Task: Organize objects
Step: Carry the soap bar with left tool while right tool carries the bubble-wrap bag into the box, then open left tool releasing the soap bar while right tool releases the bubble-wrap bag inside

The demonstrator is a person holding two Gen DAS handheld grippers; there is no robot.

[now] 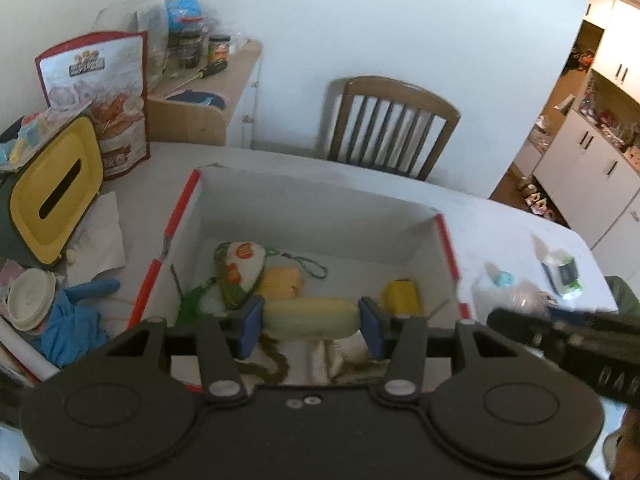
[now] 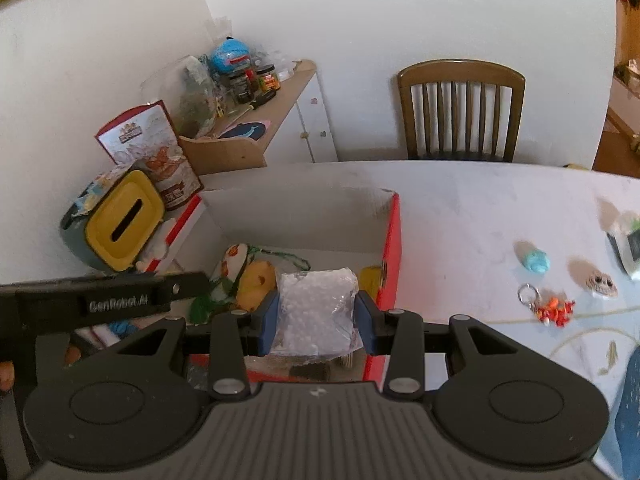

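The left gripper (image 1: 311, 322) has its blue pads clamped on the ends of a pale green, gourd-shaped toy (image 1: 312, 317), held crosswise above the near part of the open white box (image 1: 320, 204) with red edges. The right gripper (image 2: 316, 320) is clamped on a clear bag of white beads (image 2: 316, 312), also over the box's near end, close to its red right wall (image 2: 392, 248). Inside the box lie a printed pouch (image 1: 238, 272) with a green cord, a yellow plush piece (image 1: 282, 280) and a small yellow block (image 1: 402, 296), crowding the front half; the far half of the floor is bare. Hard against the box's left wall stands a yellow-lidded tissue holder (image 1: 56, 192), with a snack bag (image 1: 116, 100) behind it and a blue cloth (image 1: 70, 320) near the corner. To the right of the box the white table (image 2: 480, 208) is open, with a blue trinket (image 2: 534, 260), an orange keychain (image 2: 554, 308) and a small googly-eyed piece (image 2: 600, 282) scattered well apart. A wooden chair (image 2: 460, 112) stands beyond the far table edge.
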